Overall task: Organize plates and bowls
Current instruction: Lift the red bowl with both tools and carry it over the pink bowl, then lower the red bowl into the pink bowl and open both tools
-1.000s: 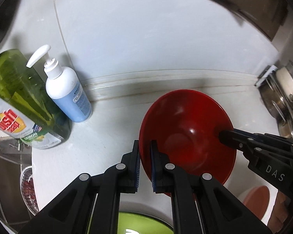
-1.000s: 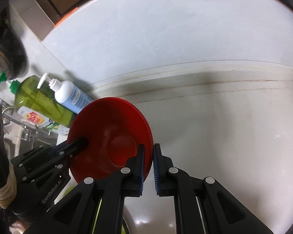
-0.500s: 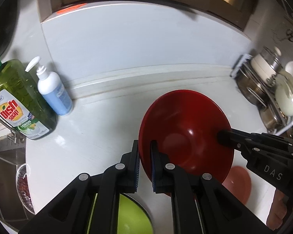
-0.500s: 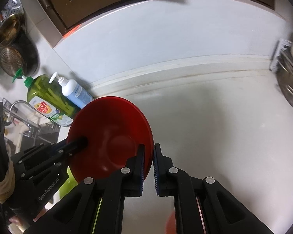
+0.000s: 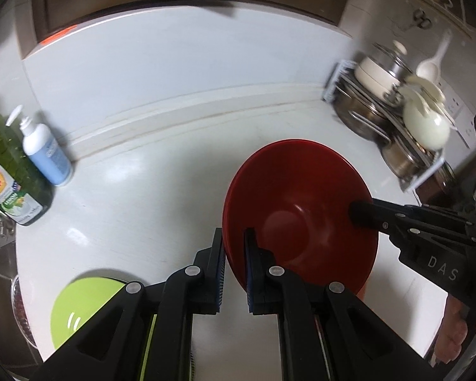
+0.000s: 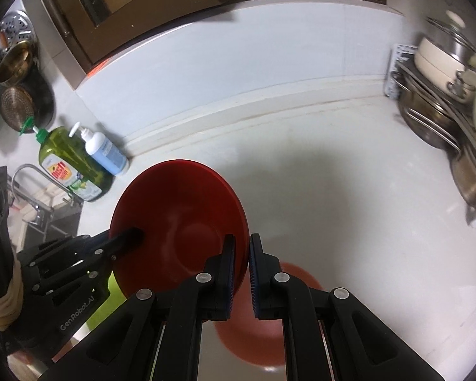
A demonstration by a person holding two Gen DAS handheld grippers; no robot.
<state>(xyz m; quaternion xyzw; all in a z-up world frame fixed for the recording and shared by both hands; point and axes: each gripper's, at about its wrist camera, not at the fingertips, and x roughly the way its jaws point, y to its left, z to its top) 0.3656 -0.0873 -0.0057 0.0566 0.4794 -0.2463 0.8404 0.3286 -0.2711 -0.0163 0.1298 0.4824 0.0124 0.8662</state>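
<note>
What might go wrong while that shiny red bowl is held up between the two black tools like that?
1. The glossy red bowl is pinched only at its thin rim by the left tool and right tool; it could slip.
2. If dropped, it would likely strike the orange-brown dish or lime-green bowl below.
3. Swinging right could knock the crowded metal dish rack.

Home kitchen; white counter point(image 6: 333, 165), dish soap bottle point(image 6: 68, 158), sink tap point(image 6: 31, 187), racked pots point(image 6: 441, 95)
</note>
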